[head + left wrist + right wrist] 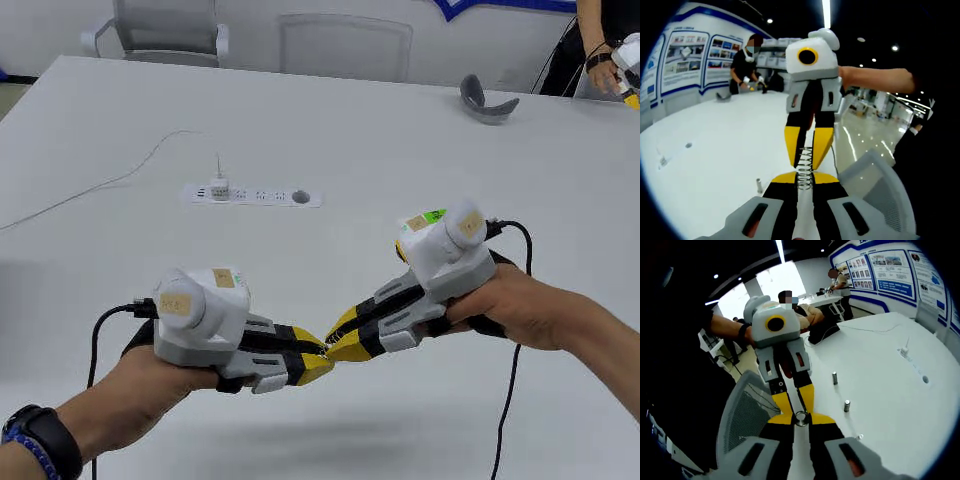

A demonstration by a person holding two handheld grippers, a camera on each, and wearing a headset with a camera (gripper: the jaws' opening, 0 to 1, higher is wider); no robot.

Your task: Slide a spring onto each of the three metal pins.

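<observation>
The left gripper [316, 364] and right gripper [337, 349] meet tip to tip above the white table's [400, 150] near edge. Each claw is pinched together on 1 end of the thin silver coil spring [804, 165]. A short upright metal pin [846, 405] and a second pin [834, 378] stand apart near the table edge beside a grey mesh chair [747, 415]. Farther off, a white power strip [250, 195] lies mid-table.

The spring [804, 167] hides whatever runs inside it; in the head view it is too small to see. Two pins [834, 378] on the bench [900, 405] are too small to tell if they carry springs.
</observation>
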